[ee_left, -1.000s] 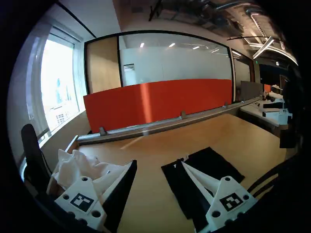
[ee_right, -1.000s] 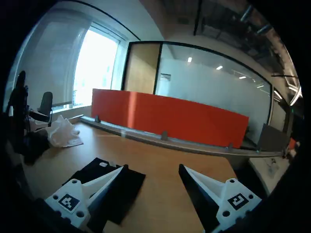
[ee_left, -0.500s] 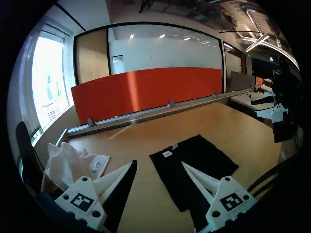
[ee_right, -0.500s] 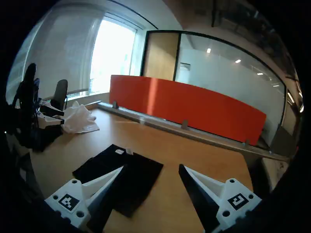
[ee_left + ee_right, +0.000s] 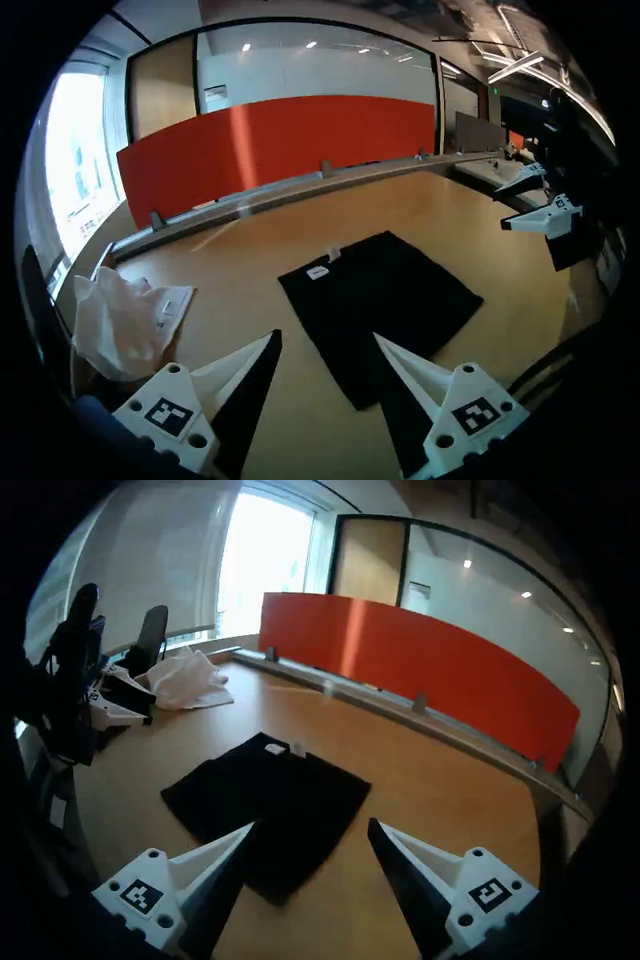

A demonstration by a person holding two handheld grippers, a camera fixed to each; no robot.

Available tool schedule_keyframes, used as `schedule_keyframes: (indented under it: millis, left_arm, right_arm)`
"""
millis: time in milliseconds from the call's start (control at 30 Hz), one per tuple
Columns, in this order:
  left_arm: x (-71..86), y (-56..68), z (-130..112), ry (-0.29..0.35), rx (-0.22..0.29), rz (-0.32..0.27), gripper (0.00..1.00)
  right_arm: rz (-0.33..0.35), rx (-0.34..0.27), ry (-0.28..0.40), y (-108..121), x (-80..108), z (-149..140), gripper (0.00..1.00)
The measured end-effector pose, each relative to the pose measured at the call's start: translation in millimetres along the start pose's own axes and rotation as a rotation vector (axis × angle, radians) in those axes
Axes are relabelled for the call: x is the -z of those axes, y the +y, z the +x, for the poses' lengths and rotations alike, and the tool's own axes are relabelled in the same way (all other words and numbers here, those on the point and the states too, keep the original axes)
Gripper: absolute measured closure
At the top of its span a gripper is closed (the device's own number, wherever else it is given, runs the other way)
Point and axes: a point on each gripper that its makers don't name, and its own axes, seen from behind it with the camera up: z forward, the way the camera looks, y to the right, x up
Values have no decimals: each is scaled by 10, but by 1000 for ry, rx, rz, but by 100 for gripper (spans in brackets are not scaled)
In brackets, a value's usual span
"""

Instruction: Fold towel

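Note:
A black towel [image 5: 376, 292] lies flat on the wooden table [image 5: 472, 224], with small white tags at its far edge. My left gripper [image 5: 326, 336] hovers open above the towel's near-left corner, holding nothing. In the right gripper view the same black towel [image 5: 268, 796] spreads just ahead of my right gripper [image 5: 312, 824], which is open and holds nothing. The right gripper [image 5: 536, 218] appears far off at the right edge of the left gripper view. The left gripper [image 5: 112, 704] appears at the left edge of the right gripper view.
A crumpled white cloth [image 5: 116, 320] lies on the table's left end, and it is the white cloth [image 5: 188, 680] near a dark office chair [image 5: 148, 636]. An orange partition [image 5: 272, 152] on a metal rail bounds the far edge. Bare wood [image 5: 448, 800] surrounds the towel.
Both cameras have tilted down toward the table, so the whole black towel now sits higher and fuller in each view. Both grippers stay open.

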Motion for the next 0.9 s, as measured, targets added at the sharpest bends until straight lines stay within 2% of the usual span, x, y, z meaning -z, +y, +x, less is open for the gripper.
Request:
schedule_keyframes:
  millis: [367, 500, 667, 900]
  left_arm:
    - [-290, 198, -462, -97, 0, -72, 27]
    - [-403, 271, -654, -143, -15, -97, 27]
    - [-515, 352, -825, -184, -26, -123, 27]
    - [-602, 409, -1036, -241, -7, -148, 27]
  right_arm:
    - [68, -2, -97, -174, -329, -550, 1]
    - [92, -8, -130, -245, -429, -743, 1]
    - [110, -10, -169, -302, -519, -960, 1]
    - [138, -9, -224, -384, -597, -1218, 2]
